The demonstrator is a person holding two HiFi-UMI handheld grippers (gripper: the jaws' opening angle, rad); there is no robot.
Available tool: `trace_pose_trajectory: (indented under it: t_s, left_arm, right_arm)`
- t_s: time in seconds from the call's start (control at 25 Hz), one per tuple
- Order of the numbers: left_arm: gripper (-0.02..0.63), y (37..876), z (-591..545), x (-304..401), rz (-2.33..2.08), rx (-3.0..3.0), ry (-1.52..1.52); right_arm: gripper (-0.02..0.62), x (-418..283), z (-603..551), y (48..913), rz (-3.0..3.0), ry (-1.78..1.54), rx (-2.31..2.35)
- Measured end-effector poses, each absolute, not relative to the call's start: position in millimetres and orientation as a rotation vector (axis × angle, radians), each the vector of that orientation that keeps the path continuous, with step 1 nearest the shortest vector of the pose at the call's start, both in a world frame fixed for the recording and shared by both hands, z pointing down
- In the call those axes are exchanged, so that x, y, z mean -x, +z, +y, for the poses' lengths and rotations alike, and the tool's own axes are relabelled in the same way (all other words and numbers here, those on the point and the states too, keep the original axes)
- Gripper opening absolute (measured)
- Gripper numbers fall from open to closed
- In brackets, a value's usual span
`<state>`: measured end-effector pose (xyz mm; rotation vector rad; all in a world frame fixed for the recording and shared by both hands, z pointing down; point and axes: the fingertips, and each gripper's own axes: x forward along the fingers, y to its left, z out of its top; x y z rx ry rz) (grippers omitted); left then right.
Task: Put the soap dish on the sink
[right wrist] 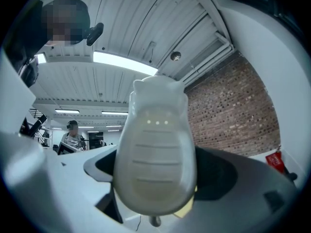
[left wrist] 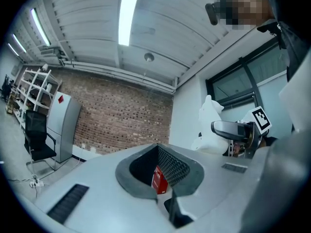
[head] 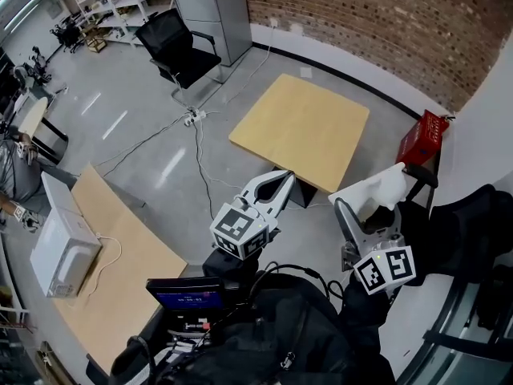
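So I've got the soap dish [head: 383,187] clamped in my right hand-held gripper [head: 367,212], jaws pressed in on either side of it. It's up in the air, not resting on anything. In the right gripper view the dish fills the middle of the shot: white, rounded at the bottom, two little ear-like bumps on top, a few raised ribs across the inside and three tiny dots above them. It's tipped up toward the ceiling lights, with brick wall off to the right. From the head view the dish sits just right of the square wooden worktop [head: 300,131], and a red box [head: 422,137] stands against the wall a bit beyond it. My left hand-held gripper [head: 282,183] is closed with nothing in it, tips meeting, and it's pointing over the near edge of that same square worktop, well apart from the dish. Through the gap behind its tips the left gripper view catches the red box too. Further left there's a long wooden worktop [head: 112,287] with a white boxy appliance [head: 64,251] on it. A black office chair [head: 176,46] stands across the grey floor [head: 144,127] by a metal cabinet [head: 210,6].
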<state>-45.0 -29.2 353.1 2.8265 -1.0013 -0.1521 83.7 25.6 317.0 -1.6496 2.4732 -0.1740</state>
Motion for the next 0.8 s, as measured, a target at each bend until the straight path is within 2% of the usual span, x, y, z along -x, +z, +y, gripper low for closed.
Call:
trace_pose_trajectory:
  t_s: [0.52,0.8]
  left_arm:
    - [0.0,373,-67,66,-0.952,-2.83,-0.118]
    - [0.0,386,-83,50,-0.937,-2.812,-0.082]
  right_arm:
    - [0.451,-65,-10,329,2.426,-0.208,1.711]
    - [0.451,-80,-29,339,2.434,-0.248,1.726]
